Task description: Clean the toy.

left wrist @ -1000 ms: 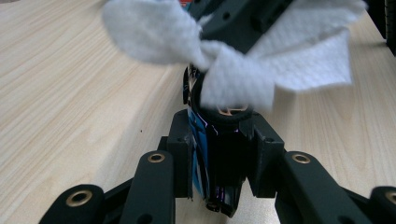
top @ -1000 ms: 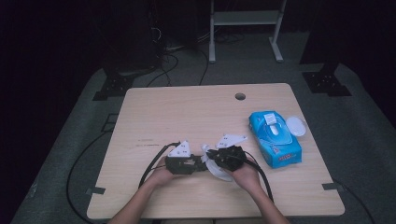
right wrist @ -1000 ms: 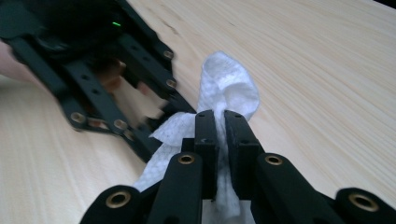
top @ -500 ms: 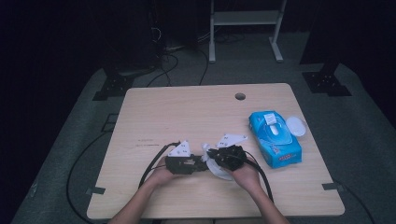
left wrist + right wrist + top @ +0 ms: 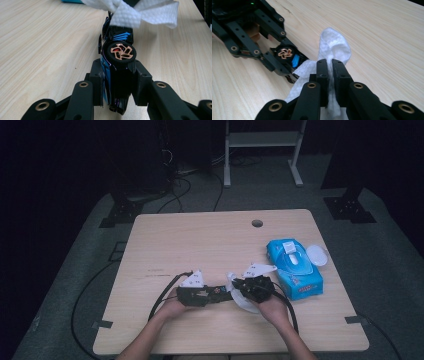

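The left gripper (image 5: pixel 117 82) clamps a toy car (image 5: pixel 117 50); the right gripper (image 5: pixel 330 72) pinches a wipe (image 5: pixel 334 47) against it, probably mid-wiping; next, rub along the body.

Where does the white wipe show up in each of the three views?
High view: the wipe lies low and centre-right, under the right gripper.
Left gripper view: along the top edge, over the toy car.
Right gripper view: centre, pinched between the fingers.
Shared landmark: the car's copper-spoked wheel.
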Motion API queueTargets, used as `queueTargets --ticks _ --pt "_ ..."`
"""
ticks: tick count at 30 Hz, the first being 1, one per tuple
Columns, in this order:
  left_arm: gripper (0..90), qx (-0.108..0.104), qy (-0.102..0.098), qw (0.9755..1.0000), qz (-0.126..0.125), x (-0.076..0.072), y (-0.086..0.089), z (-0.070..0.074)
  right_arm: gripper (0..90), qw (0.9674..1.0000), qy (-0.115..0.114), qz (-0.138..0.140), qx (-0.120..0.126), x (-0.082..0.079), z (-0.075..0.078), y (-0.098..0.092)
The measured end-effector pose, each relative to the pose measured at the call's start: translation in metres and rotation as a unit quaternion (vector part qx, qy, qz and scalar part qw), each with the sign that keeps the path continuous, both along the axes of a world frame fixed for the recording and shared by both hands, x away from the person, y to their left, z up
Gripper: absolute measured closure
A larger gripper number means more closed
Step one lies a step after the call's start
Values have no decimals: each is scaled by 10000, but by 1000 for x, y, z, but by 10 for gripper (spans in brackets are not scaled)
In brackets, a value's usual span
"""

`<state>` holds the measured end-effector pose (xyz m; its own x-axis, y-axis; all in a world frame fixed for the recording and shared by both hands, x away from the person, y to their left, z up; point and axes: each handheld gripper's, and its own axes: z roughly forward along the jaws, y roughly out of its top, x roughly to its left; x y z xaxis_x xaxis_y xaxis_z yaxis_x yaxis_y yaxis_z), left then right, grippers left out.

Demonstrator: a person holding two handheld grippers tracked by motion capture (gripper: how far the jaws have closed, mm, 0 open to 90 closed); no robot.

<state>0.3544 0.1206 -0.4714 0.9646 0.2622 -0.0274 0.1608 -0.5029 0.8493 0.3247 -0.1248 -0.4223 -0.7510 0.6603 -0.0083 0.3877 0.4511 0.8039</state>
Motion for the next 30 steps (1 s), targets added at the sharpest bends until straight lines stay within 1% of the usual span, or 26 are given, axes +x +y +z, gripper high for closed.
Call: queueTargets --ticks 2,4,5,7,9,10,12,14,16,18,22,23,24,25,26,28,29,30 --pt "671 16 -1 10000 -3 0 0 0 840 9999 -69 124 -37 -2 -1 7" --pt "671 -11 24 10000 -3 0 1 0 841 9999 -53 143 -44 -2 -1 6" --pt "672 -14 30 10000 6 0 1 0 841 9999 -58 128 -65 -1 -1 3" --pt "672 0 9 10000 -8 0 1 0 841 9999 -62 -26 -99 0 0 -4" --pt "672 19 3 10000 -8 0 1 0 840 10000 9 -91 -36 1 0 -7" --pt "672 18 17 10000 -10 0 0 0 840 9999 -33 -93 -42 1 0 -5" --pt "671 25 16 10000 -12 0 0 0 840 10000 15 3 46 0 -1 2" --pt "671 38 5 10000 -13 0 0 0 840 9999 -14 164 30 -1 -2 13" --pt "672 82 -4 10000 -22 0 1 0 840 9997 -40 223 3 -1 -3 18" --pt "673 78 -14 10000 -19 0 1 0 841 9997 -15 235 33 0 -3 13" --pt "673 114 -41 9999 -43 0 1 0 840 10000 -75 -12 -63 0 -1 -5" --pt "673 116 -36 9999 -33 0 0 0 840 9999 -36 -116 -30 0 -1 -11" --pt "674 119 -37 9999 -27 0 0 0 840 9999 -12 -157 0 0 -1 -12" --pt "674 121 -19 9999 -19 0 -1 0 840 9998 -41 -188 -18 -1 -1 -11" --pt "674 117 -9 9999 -15 0 0 0 840 9998 -74 -171 -16 -1 -1 -9" --pt "675 126 2 9999 -3 1 0 -1 840 9999 -61 -152 -4 -1 -2 -7" --pt "677 146 2 9999 2 1 1 -1 840 9999 -111 -87 4 -1 -2 -4" --pt "679 165 -12 9999 -14 1 2 -1 840 9999 -93 -73 15 -1 -2 -6"
